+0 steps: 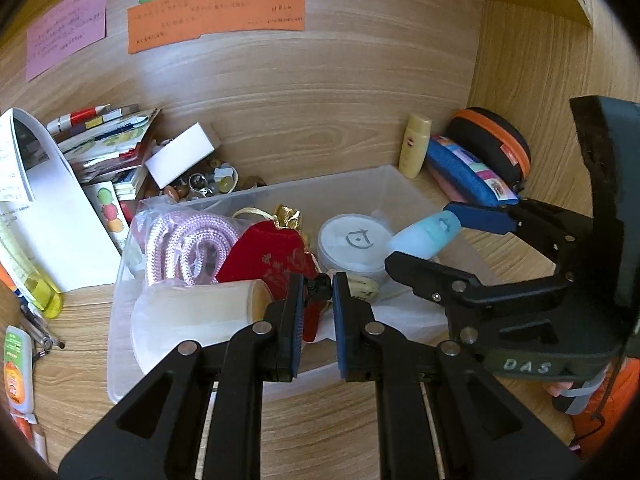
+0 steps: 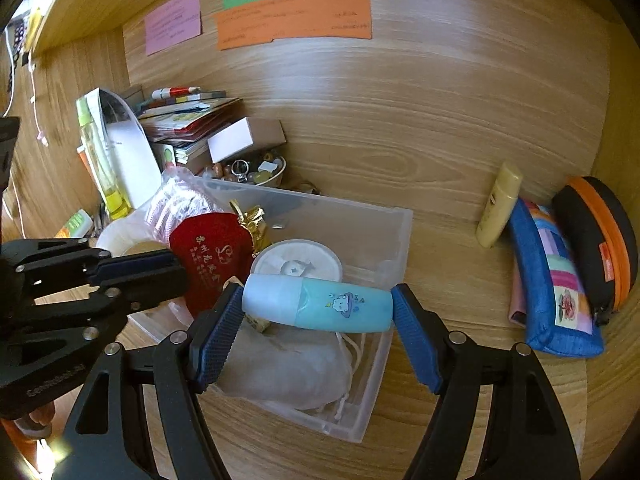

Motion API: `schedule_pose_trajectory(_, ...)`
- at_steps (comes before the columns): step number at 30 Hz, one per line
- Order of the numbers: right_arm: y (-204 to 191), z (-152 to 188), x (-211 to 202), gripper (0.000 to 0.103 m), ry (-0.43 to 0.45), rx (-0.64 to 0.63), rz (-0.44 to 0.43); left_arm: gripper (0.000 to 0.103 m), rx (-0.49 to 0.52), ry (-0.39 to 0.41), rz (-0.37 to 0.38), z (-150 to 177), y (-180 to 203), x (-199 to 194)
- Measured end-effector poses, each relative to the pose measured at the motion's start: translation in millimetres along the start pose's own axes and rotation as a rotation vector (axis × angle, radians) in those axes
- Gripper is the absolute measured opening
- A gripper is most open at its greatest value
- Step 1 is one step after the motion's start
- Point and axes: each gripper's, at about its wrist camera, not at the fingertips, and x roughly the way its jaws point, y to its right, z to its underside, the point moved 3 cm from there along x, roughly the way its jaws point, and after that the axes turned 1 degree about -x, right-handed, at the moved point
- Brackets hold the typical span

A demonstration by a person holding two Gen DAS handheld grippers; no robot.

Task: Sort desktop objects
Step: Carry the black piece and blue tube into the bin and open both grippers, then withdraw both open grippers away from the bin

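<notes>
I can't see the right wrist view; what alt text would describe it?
The right gripper holds a pale blue bottle sideways by its ends, above a clear plastic bin holding a red pouch and a round white tub. The bin sits on a wooden desk.

Light-blue bottle with paler cap and cloud print, lying horizontal, clamped end to end above the clear plastic bin. Inside the bin: red embroidered pouch, round white lidded jar, coiled pink rope, white drawstring bag, and a translucent cup on its side.
</notes>
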Motion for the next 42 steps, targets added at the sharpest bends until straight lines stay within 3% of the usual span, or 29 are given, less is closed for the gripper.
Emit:
schedule_pose_trajectory(10,-4,1,2,0.076,-0.001,-0.044,0.019,0.017,-0.029,-0.001,0.022,-1,-4,-3)
schedule_pose_trajectory(16,1,-3,-8,0.077,0.026,-0.022,0.023,0.036,-0.014,0.028,0.024,-4,2,-15)
schedule_pose_trajectory(18,4,-5,-12,0.078,0.033,-0.011,0.024,0.053,-0.009,0.051,0.008,-5,4,-21)
schedule_pose_trajectory(25,11,-7,-29,0.083,0.047,0.028,0.007,0.058,0.003,0.091,-0.020,-6,8,-42)
schedule_pose_trajectory(31,8,-2,-46,0.092,0.040,0.055,-0.017,0.072,-0.001,0.131,-0.064,1,8,-64)
schedule_pose_trajectory(36,3,2,-66,0.102,0.059,0.080,-0.032,0.095,-0.017,0.171,-0.107,10,6,-89)
schedule_pose_trajectory(42,-6,6,-96,0.103,0.111,0.089,0.011,0.100,-0.036,0.202,-0.140,20,4,-117)
